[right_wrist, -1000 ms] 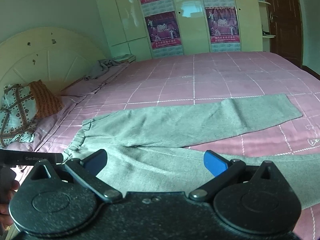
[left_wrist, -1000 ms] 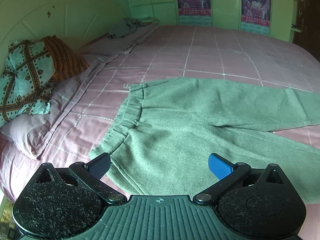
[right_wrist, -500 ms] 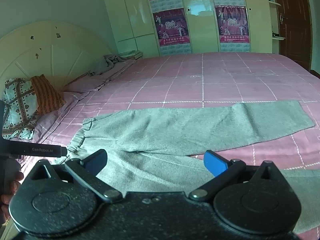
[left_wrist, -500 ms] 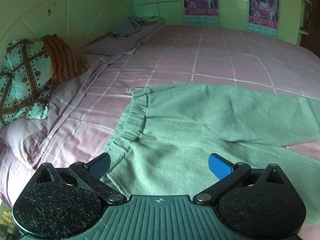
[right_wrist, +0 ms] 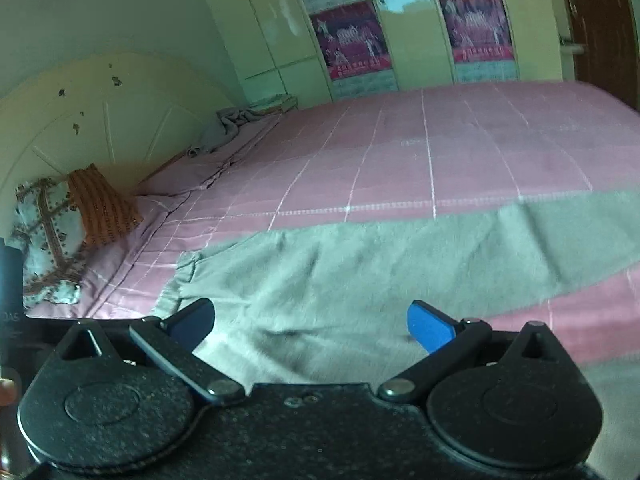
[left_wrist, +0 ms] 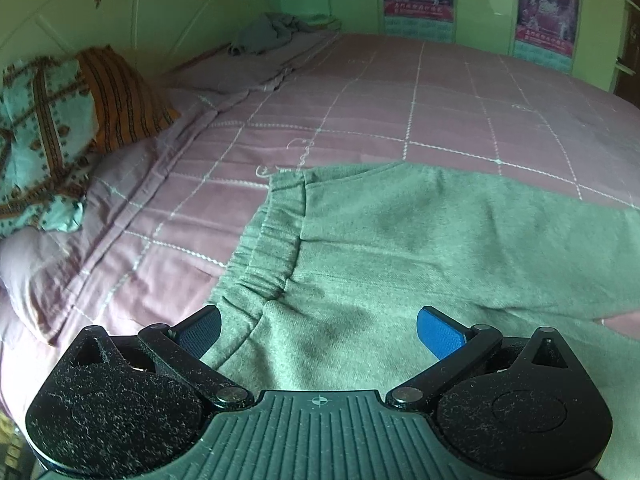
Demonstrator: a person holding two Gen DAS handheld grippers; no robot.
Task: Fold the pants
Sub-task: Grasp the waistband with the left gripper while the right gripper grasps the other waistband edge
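Grey-green pants (left_wrist: 420, 248) lie flat on the pink checked bed, elastic waistband (left_wrist: 272, 240) to the left, legs running off to the right. My left gripper (left_wrist: 320, 332) hovers open just above the near waist corner, nothing between its blue pads. In the right wrist view the same pants (right_wrist: 360, 264) spread across the bed, far leg reaching right. My right gripper (right_wrist: 312, 324) is open over the crotch area, close to the cloth, holding nothing.
Patterned pillows (left_wrist: 60, 128) and an orange cushion (left_wrist: 124, 96) sit at the left by the headboard (right_wrist: 100, 128). A crumpled grey garment (left_wrist: 268, 32) lies at the far corner. Wardrobe doors with posters (right_wrist: 348, 40) stand behind the bed. The bedspread (left_wrist: 400, 100) stretches beyond the pants.
Both grippers have moved forward and down toward the pants; the waistband now looms larger in the left view, and the right view has swung left toward the waist.
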